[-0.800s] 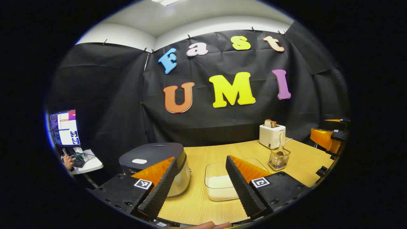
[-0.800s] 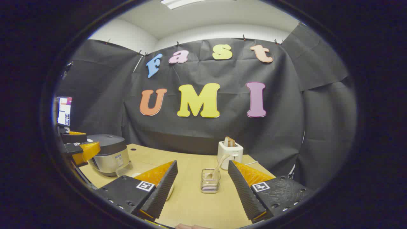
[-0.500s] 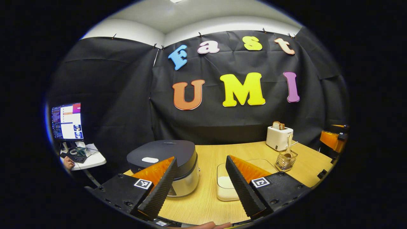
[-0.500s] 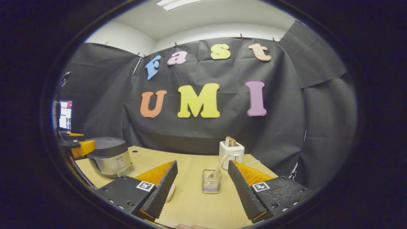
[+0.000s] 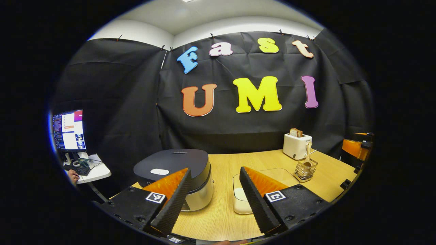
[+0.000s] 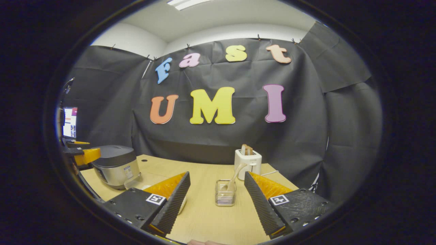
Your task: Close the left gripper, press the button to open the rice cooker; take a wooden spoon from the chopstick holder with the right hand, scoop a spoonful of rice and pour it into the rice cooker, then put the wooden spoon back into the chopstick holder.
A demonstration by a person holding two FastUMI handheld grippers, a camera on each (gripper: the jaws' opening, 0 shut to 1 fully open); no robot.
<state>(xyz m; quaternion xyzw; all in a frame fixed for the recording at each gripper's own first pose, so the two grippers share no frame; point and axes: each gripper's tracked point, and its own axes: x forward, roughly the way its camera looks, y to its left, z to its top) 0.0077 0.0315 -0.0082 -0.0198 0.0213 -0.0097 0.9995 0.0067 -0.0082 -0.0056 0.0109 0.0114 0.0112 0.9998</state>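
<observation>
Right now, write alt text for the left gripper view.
The left gripper hangs open over a wooden table, its fingers framing a closed rice cooker and a clear container of rice. Farther right stand a toaster and a wire chopstick holder with a wooden spoon.

A staged recording booth — black cloth walls (image 6: 306,136), a pale wooden counter (image 6: 204,211) with a white toaster (image 6: 248,163), a lit monitor (image 5: 68,130) alongside.

Rice cooker (image 5: 177,170) front partly behind the left gripper's (image 5: 211,200) near finger, rice tray (image 5: 245,190) half hidden beside the cooker, wooden spoon's (image 6: 231,180) bowl sunk in the chopstick holder (image 6: 225,197), monitor (image 5: 68,130) too small to read
</observation>
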